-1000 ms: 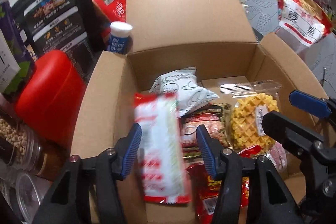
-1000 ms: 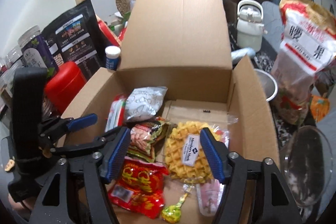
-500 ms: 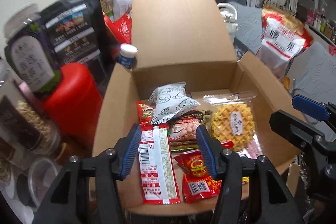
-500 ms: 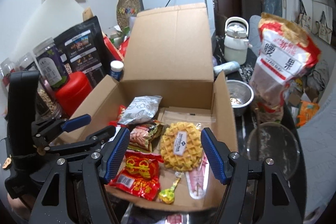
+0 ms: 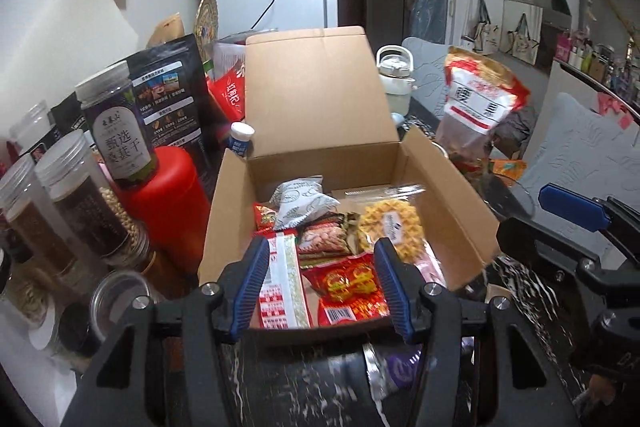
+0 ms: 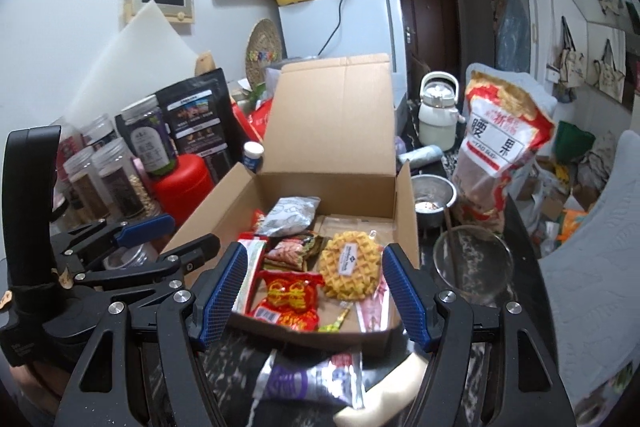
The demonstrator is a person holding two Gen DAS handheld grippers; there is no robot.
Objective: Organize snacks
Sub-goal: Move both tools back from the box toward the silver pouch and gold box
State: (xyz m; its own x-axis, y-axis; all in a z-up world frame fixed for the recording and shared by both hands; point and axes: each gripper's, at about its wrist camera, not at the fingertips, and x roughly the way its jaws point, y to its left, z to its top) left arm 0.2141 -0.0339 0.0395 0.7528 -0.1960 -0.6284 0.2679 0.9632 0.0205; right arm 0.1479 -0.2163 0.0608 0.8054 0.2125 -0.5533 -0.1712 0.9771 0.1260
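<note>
Left tool (image 5: 320, 281) hangs with jaws apart and nothing gripped, in front of the open brown cardboard box (image 5: 448, 195). Right tool (image 6: 314, 293) is spread a bit wider, also empty, pads clear of everything. Both sit at the box's near edge, over the dark marbled desk (image 5: 532, 299).

Inside the box: long red-and-white wrapped snack bar (image 5: 282, 283) along the left wall, red-and-gold foil packet (image 5: 352, 287) just beside it, round yellow waffle in a clear bag (image 6: 350, 263) toward the right, white patterned pouch (image 6: 290, 215) at the back, small nut packet with a reddish picture (image 5: 326, 241) in the middle. Pink-and-white thin sachet (image 6: 374, 301) lies by the right wall, with a small green-yellow wrapped candy (image 6: 334, 323) near the front edge.

Outside, silver-and-purple wrapped snack (image 6: 304, 379) lies on the desk just in front of the box, between the right tool's arms. Red plastic canister (image 5: 168, 203) stands left of the box; big red-and-white nut bag (image 6: 496, 147) stands to the right.
</note>
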